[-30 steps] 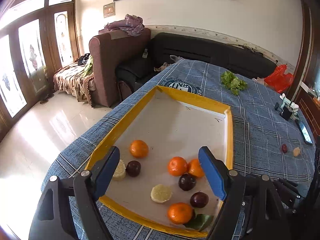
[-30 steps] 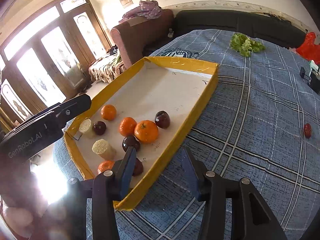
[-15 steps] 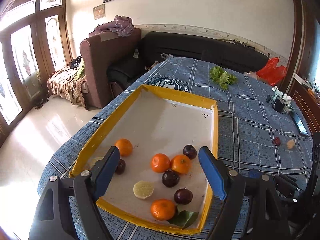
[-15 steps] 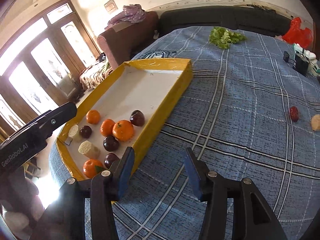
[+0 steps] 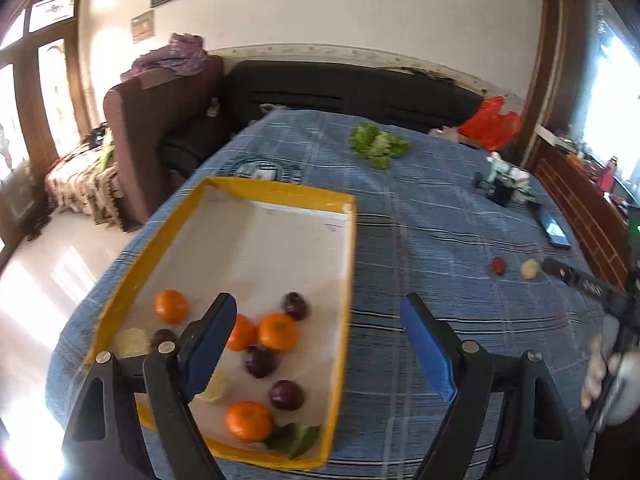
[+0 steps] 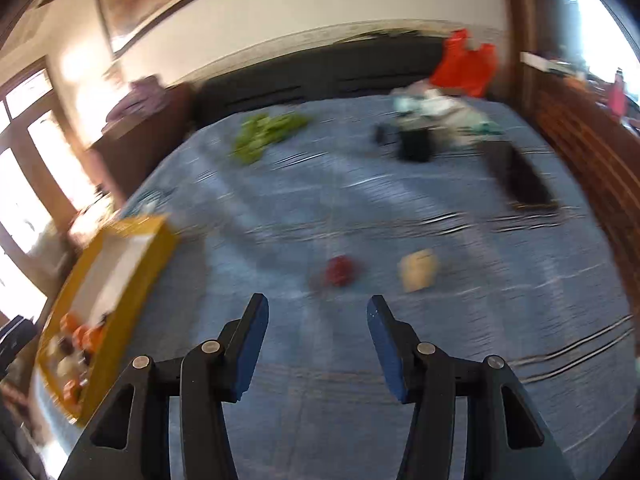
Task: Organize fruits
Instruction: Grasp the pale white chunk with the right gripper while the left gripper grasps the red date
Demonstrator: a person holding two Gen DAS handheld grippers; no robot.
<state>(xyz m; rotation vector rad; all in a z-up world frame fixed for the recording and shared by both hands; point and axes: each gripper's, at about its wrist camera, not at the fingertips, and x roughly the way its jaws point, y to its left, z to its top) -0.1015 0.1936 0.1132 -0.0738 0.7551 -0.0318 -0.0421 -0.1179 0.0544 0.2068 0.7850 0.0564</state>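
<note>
A yellow-rimmed tray (image 5: 349,264) on the blue plaid cloth holds several oranges (image 5: 278,331), dark plums (image 5: 286,395) and pale cut pieces (image 5: 132,342). My left gripper (image 5: 316,344) is open and empty above the tray's near right corner. A small red fruit (image 6: 339,271) and a pale chunk (image 6: 418,270) lie loose on the cloth; both show in the left wrist view, the red fruit (image 5: 499,266) beside the chunk (image 5: 529,269). My right gripper (image 6: 316,344) is open and empty, just short of the red fruit. The tray (image 6: 132,276) sits at its far left.
A bunch of green leaves (image 5: 378,144) lies at the far side of the table. A phone (image 5: 554,230), a black box with small items (image 5: 502,190) and a red bag (image 5: 490,122) stand at the far right. Sofas stand behind the table.
Both grippers have swung right, away from the tray. The right gripper now faces the loose red fruit and pale chunk, and its view is motion-blurred. Both stay open.
</note>
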